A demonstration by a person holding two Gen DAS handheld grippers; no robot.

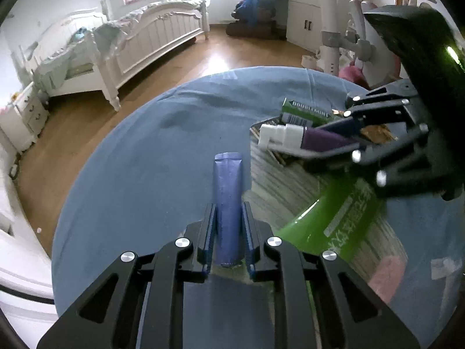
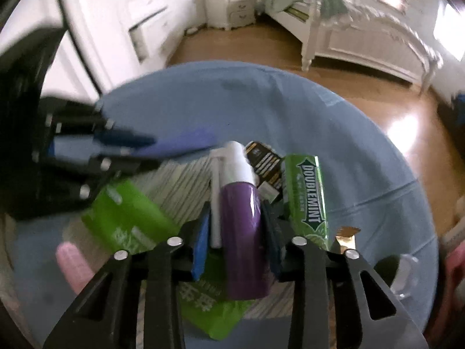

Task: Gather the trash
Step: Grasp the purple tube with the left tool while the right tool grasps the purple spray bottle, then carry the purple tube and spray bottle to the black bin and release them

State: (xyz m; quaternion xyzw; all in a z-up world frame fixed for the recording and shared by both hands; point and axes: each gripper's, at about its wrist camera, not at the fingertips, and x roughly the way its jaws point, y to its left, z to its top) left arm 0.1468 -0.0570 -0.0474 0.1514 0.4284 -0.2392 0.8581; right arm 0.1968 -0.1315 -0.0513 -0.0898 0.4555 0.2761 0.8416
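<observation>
Two grippers work over a round table (image 1: 162, 133) draped in smooth blue cloth, and each is clamped on a piece of trash. A striped, woven-looking mat (image 2: 180, 186) lies on the cloth and carries most of the litter. On it sprawls a glossy green pouch (image 2: 128, 218), flat and crinkled, printed with white characters. The right gripper (image 2: 237, 232) holds a purple spray bottle (image 2: 241, 226), a smooth plastic cylinder with a white nozzle; the bottle lies lengthwise between the blue pads, which press on its two sides, nozzle pointing away past the fingertips. Just beside it on the right lies a slim green Doublemint gum pack (image 2: 308, 197), shiny foil, and behind the bottle a small black-and-gold wrapper (image 2: 264, 163). The left gripper (image 1: 229, 232) pinches a narrow blue sachet (image 1: 228, 192), matte and flat with a crimped end, squeezed between nearly shut fingers; its far end sticks out beyond the tips above the cloth, at the mat's edge.
</observation>
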